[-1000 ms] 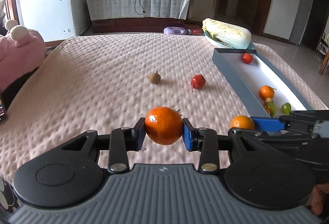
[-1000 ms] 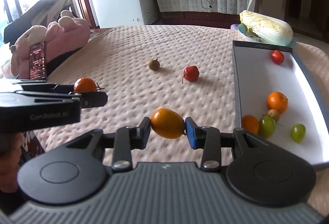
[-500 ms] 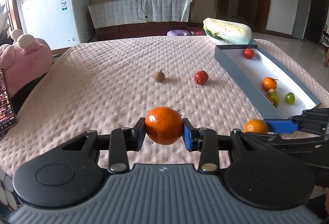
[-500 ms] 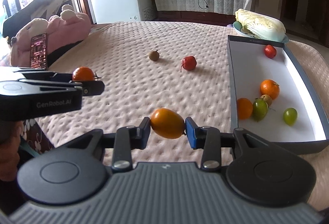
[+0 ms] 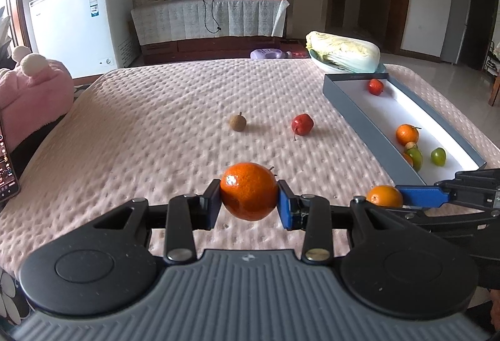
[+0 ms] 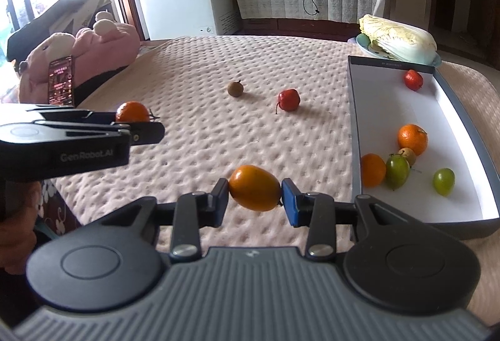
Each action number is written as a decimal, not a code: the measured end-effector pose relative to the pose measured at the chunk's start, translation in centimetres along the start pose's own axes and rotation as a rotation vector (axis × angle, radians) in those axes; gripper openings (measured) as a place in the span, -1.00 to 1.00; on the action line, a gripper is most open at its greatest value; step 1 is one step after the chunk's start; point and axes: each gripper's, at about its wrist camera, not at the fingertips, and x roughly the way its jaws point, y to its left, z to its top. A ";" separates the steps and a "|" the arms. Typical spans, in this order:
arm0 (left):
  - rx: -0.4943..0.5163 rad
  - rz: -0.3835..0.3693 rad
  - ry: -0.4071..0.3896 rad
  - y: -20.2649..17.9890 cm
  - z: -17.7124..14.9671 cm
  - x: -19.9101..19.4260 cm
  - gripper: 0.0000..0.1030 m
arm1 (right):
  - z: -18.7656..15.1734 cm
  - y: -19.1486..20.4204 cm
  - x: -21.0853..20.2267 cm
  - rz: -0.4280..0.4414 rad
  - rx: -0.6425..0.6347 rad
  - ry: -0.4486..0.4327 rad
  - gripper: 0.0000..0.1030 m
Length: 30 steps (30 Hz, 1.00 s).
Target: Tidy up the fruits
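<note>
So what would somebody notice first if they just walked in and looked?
Probably the two orange fruits up front: a round orange squeezed in the left hand-held gripper, and an oval orange fruit squeezed in the right hand-held gripper. Next, on the right of the pink cover, the grey box already holding fruit.

A bed covered with a pale pink dimpled blanket [image 5: 156, 122] carries everything. Near its middle lie a small brown round fruit [image 5: 237, 122] and, just to its right, a red fruit [image 5: 302, 124] with a thin stem, the two apart. Along the right edge sits a long grey tray [image 6: 354, 128] with a white floor. At the far right corner a dish [image 6: 364, 45] holds a cabbage. A pink plush toy [image 6: 103, 47] rests at the left edge.
</note>
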 end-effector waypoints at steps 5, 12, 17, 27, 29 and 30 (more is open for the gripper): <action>-0.007 -0.014 -0.007 0.1 0.2 0.1 -0.17 | 0.3 -0.1 -0.1 0.008 0.003 -0.011 -0.22; -0.011 -0.019 0.000 0.4 0.4 0.4 -0.17 | 0.6 -0.2 -0.3 0.022 0.003 -0.032 -0.22; -0.010 -0.020 0.003 0.4 0.6 0.7 -0.17 | 0.8 -0.4 -0.3 0.026 0.006 -0.040 -0.22; 0.008 -0.032 0.006 0.1 0.7 1.4 -0.17 | 1.1 -0.6 -0.5 0.043 0.008 -0.050 -0.22; 0.007 -0.032 0.007 0.1 0.6 1.4 -0.17 | 1.1 -0.8 -0.5 0.044 0.010 -0.052 -0.22; 0.005 -0.033 0.009 0.1 0.7 1.5 -0.17 | 1.1 -0.8 -0.6 0.045 0.011 -0.054 -0.22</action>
